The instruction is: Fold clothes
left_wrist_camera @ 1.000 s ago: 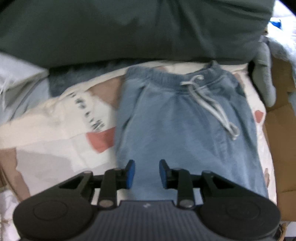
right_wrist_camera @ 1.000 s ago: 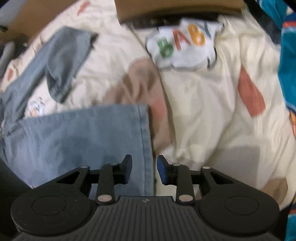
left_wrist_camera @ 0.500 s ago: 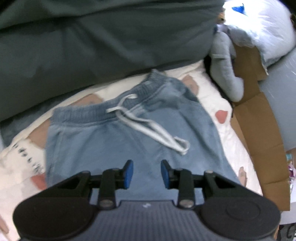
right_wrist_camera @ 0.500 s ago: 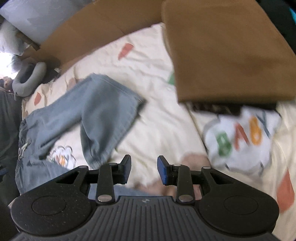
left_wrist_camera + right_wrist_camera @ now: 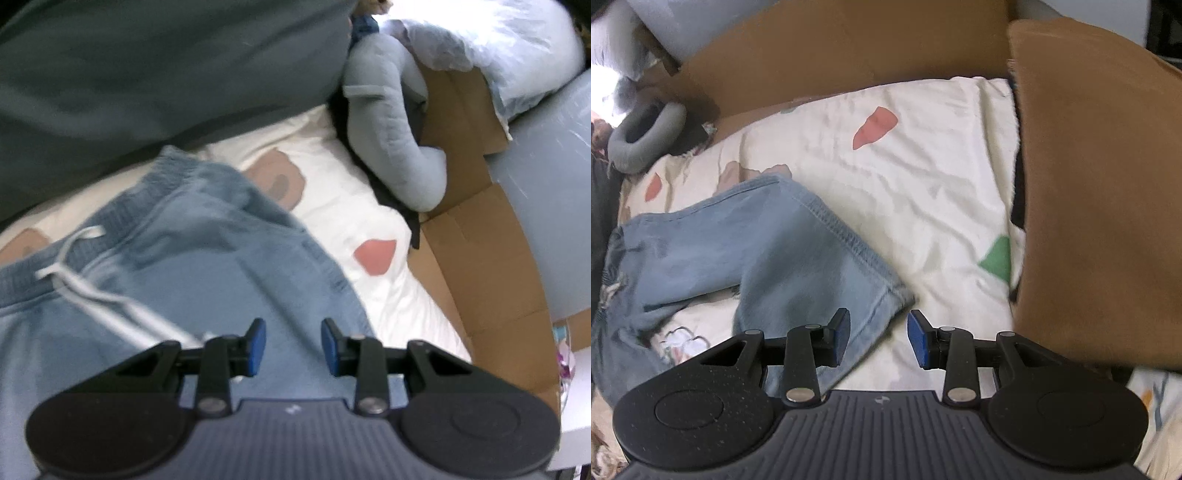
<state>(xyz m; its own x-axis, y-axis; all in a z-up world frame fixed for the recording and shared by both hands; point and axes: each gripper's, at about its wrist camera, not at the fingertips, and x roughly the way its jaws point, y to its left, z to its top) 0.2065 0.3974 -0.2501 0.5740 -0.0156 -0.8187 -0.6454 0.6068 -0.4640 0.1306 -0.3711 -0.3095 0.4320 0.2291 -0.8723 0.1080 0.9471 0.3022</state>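
Note:
Light blue denim trousers with an elastic waistband and a white drawstring lie on a cream patterned bedsheet. My left gripper hovers open over the waist's right side, near the hip seam, holding nothing. In the right wrist view one trouser leg lies bent, its hemmed cuff pointing right. My right gripper stands open just above that cuff, its left pad over the denim and its right pad over the sheet.
A dark green duvet fills the far side. A grey neck pillow, cardboard and plastic-wrapped bundles line the right edge. A brown folded cloth lies right of the cuff, cardboard behind.
My left gripper has swung right along the waistband towards the hip. My right gripper moved from the near trouser leg to the far leg's cuff. Both stayed open.

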